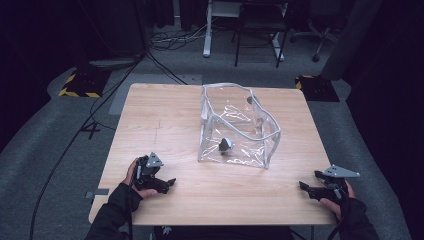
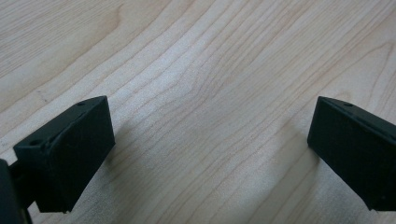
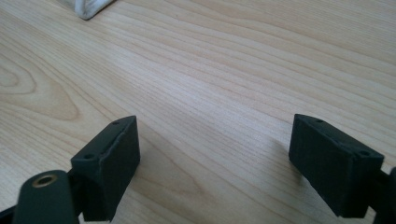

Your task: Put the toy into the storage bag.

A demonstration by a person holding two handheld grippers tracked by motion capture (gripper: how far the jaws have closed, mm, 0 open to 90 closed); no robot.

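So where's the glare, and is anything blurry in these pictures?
High view: the clear plastic bag glints with white highlights, and the room behind is dark. Left gripper view: sharp wood grain on the table, soft shadows beside the jaws. Right gripper view: the near jaws look slightly soft and the tabletop has a mild sheen.

No legible text, labels, brands or numbers in any view. Only sign-like marking: yellow-and-black hazard stripes on 2 floor plates, the left plate (image 1: 80,86) and the right plate (image 1: 314,82), beyond the table's far corners. The stripes carry no readable characters.
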